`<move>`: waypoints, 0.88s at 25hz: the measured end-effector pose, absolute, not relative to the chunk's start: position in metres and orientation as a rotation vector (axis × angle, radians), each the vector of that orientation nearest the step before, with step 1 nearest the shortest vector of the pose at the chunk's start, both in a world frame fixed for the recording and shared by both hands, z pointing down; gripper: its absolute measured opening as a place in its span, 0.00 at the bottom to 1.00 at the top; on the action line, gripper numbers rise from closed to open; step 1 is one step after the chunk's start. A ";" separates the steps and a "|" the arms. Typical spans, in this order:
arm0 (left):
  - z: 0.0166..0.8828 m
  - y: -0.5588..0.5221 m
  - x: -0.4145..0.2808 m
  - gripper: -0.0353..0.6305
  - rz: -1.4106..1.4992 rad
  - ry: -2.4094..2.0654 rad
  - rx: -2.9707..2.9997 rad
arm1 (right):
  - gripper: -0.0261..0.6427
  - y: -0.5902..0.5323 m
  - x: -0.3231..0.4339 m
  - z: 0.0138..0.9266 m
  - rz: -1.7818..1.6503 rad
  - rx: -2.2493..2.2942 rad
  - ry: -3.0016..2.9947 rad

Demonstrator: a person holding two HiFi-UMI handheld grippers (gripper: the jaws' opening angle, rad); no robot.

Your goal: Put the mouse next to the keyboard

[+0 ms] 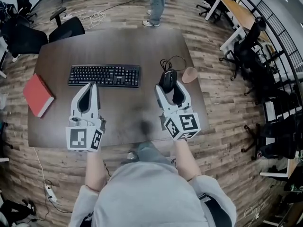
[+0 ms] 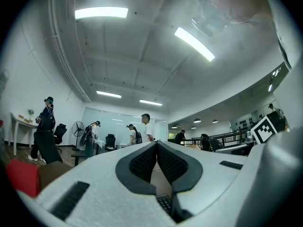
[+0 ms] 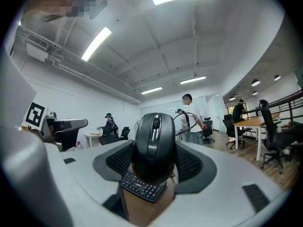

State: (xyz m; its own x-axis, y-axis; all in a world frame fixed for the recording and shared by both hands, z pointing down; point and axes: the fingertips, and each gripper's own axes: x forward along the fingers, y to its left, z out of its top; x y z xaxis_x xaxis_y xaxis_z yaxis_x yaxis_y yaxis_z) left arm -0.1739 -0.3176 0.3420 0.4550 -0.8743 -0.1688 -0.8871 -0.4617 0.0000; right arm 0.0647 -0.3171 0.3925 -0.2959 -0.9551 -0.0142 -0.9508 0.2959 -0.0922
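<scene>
**Gripping the mouse to the right of the keyboard**

Right gripper (image 1: 169, 85) has its fingers (image 3: 191, 162) clamped on the black mouse (image 3: 154, 143), one pad on each side, with the wheel end pointing away from the hand. The mouse is over the tabletop (image 1: 123, 46), apart from the right end of the keyboard (image 1: 104, 75). Left gripper (image 1: 90, 85), its fingers closed together on nothing, hovers just in front of the keyboard
</scene>
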 end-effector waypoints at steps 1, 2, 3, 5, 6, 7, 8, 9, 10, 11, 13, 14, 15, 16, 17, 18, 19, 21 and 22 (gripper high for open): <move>0.342 -0.323 -0.174 0.07 0.218 1.586 -2.597 | 0.42 -0.325 0.066 0.397 -0.110 -1.830 2.483; 0.342 -0.329 -0.174 0.07 0.217 1.592 -2.591 | 0.42 -0.334 0.067 0.401 -0.121 -1.836 2.490; 0.342 -0.334 -0.174 0.07 0.217 1.598 -2.587 | 0.42 -0.342 0.069 0.405 -0.134 -1.840 2.497; 0.342 -0.343 -0.174 0.07 0.217 1.615 -2.578 | 0.42 -0.357 0.072 0.413 -0.160 -1.850 2.511; 0.342 -0.347 -0.174 0.07 0.217 1.626 -2.573 | 0.42 -0.363 0.073 0.417 -0.172 -1.857 2.519; 0.342 -0.350 -0.175 0.07 0.217 1.638 -2.568 | 0.42 -0.370 0.075 0.422 -0.186 -1.864 2.528; 0.343 -0.354 -0.176 0.07 0.217 1.650 -2.563 | 0.42 -0.376 0.076 0.427 -0.203 -1.870 2.536; 0.344 -0.358 -0.177 0.07 0.217 1.662 -2.560 | 0.42 -0.383 0.077 0.432 -0.223 -1.875 2.543; 0.345 -0.362 -0.178 0.07 0.216 1.674 -2.557 | 0.42 -0.390 0.078 0.438 -0.245 -1.880 2.549; 0.346 -0.365 -0.179 0.07 0.214 1.685 -2.554 | 0.42 -0.396 0.079 0.444 -0.266 -1.885 2.556; 0.350 -0.372 -0.181 0.07 0.206 1.703 -2.549 | 0.42 -0.408 0.081 0.457 -0.311 -1.898 2.569; 0.351 -0.375 -0.181 0.07 0.202 1.712 -2.547 | 0.42 -0.413 0.082 0.464 -0.334 -1.904 2.575; 0.352 -0.378 -0.182 0.07 0.199 1.722 -2.544 | 0.42 -0.418 0.083 0.470 -0.358 -1.912 2.582; 0.353 -0.381 -0.183 0.07 0.197 1.733 -2.542 | 0.42 -0.422 0.084 0.477 -0.380 -1.922 2.589; 0.355 -0.383 -0.184 0.07 0.195 1.744 -2.539 | 0.42 -0.426 0.086 0.484 -0.401 -1.933 2.598; 0.357 -0.386 -0.185 0.07 0.193 1.755 -2.537 | 0.42 -0.430 0.087 0.491 -0.420 -1.944 2.607; 0.359 -0.388 -0.186 0.07 0.189 1.764 -2.535 | 0.42 -0.434 0.087 0.498 -0.438 -1.954 2.617; 0.364 -0.394 -0.188 0.07 0.179 1.780 -2.533 | 0.42 -0.442 0.088 0.512 -0.478 -1.967 2.633; 0.366 -0.396 -0.188 0.07 0.174 1.787 -2.533 | 0.42 -0.444 0.089 0.518 -0.502 -1.972 2.639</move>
State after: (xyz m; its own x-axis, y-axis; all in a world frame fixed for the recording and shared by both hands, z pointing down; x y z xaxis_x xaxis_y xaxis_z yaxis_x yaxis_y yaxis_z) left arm -0.1879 -0.3958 0.3660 0.3314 -0.9368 -0.1126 -0.9409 -0.3370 0.0345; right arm 0.0887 -0.4444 0.5181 -0.2878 -0.9001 0.3272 -0.9573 0.2610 -0.1240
